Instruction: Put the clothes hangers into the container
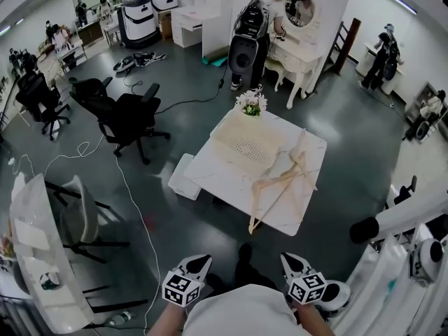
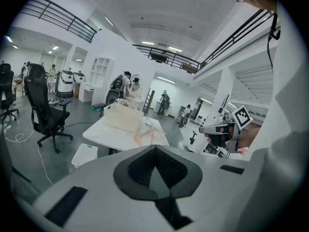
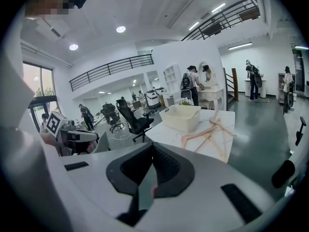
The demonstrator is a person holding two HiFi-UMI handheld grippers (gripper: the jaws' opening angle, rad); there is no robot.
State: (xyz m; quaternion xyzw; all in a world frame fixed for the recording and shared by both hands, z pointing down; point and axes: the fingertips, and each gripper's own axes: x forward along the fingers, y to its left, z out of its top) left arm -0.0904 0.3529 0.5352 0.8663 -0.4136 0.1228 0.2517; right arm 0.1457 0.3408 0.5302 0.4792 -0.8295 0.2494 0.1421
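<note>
Several pale wooden clothes hangers (image 1: 283,180) lie in a loose pile on the near right part of a white table (image 1: 210,170). A cream open container (image 1: 248,145) stands on the table's far left part, with nothing visible in it. Both grippers hang low near my body, well short of the table. My left gripper (image 1: 199,260) and right gripper (image 1: 290,259) are shut and hold nothing. The left gripper view shows the container (image 2: 123,117) and hangers (image 2: 147,137) beyond its closed tips (image 2: 155,148). The right gripper view shows the container (image 3: 181,116) and hangers (image 3: 207,132) ahead of its closed tips (image 3: 152,145).
A white bin (image 1: 183,177) sits on the floor against the table's left side. A flower pot (image 1: 250,103) stands on the table's far corner. Black office chairs (image 1: 129,117) and a floor cable (image 1: 133,201) lie to the left. A white desk (image 1: 35,243) is near left. People stand at the back.
</note>
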